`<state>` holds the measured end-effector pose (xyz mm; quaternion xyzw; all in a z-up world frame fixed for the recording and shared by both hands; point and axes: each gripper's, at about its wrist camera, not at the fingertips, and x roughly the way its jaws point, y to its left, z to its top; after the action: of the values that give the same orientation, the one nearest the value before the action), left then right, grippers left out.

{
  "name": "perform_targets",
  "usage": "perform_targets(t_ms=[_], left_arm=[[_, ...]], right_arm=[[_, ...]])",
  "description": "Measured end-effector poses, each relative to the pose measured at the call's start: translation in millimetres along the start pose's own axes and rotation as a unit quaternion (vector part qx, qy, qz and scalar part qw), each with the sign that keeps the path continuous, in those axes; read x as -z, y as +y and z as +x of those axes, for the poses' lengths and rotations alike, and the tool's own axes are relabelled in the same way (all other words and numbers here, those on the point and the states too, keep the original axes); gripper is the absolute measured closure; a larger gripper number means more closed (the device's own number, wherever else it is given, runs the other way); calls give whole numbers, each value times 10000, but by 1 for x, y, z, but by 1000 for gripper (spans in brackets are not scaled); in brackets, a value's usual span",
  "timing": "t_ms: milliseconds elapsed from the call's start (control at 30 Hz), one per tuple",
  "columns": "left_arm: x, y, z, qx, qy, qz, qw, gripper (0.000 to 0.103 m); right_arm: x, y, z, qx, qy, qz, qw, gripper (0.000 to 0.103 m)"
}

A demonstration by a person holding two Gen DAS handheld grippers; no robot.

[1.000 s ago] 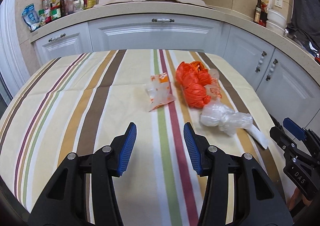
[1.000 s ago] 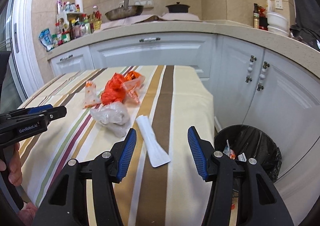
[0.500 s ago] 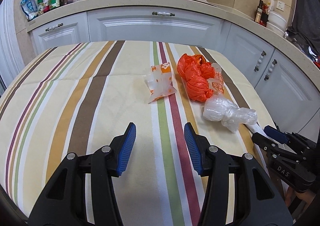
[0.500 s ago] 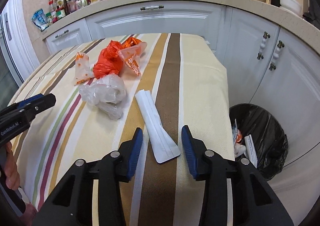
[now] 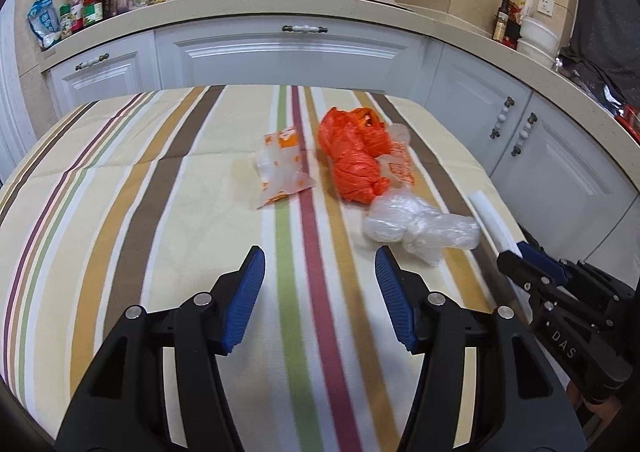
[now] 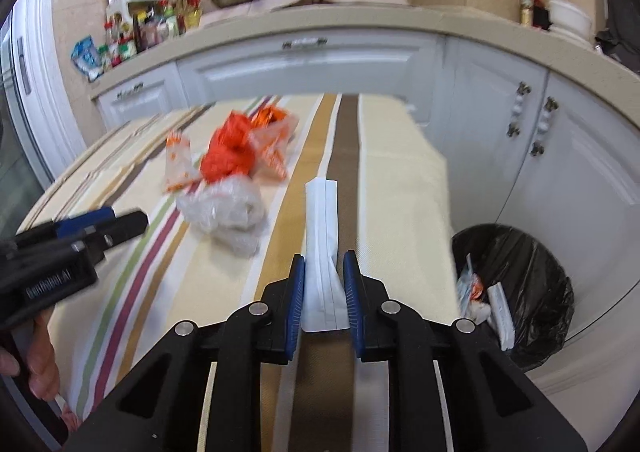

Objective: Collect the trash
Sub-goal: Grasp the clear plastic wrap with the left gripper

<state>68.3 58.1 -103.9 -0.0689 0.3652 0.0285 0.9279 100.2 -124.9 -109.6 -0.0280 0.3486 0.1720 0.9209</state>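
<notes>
My right gripper (image 6: pixel 323 294) pinches the near end of the white wrapper (image 6: pixel 320 228), which lies along the brown stripe of the table (image 6: pixel 400 192). My left gripper (image 5: pixel 318 292) hangs wide apart, holding nothing. Orange bag (image 5: pixel 354 158) and clear bag (image 5: pixel 416 228) lie mid-table, blurred in the right view. Black bin (image 6: pixel 520 276) is partly cut off by the table edge.

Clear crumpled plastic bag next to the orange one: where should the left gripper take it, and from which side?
Grip the fat bunched end of the clear plastic bag, nearest the orange bag. Come from the near table edge, where the open left gripper already sits just short of it. The thinner tail points toward the white wrapper, which the right gripper is closing around.
</notes>
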Motion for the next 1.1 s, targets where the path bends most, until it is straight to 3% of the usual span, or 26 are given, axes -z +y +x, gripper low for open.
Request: perform_targets(t_ms=[333, 833, 1000, 1100], left_arm=[[-12, -44, 6, 280, -112, 214, 9993, 36], [-24, -69, 31, 284, -52, 266, 9992, 36], [-29, -69, 40, 235, 27, 137, 9996, 27], [-30, -72, 31, 246, -143, 180, 9994, 20]], right_arm=[[-18, -27, -17, 316, -514, 145, 9981, 82], [-11, -62, -14, 286, -543, 404, 9973, 82], [-11, -70, -13, 308, -557, 459, 9969, 82], [-11, -74, -13, 321, -560, 489, 9967, 82]])
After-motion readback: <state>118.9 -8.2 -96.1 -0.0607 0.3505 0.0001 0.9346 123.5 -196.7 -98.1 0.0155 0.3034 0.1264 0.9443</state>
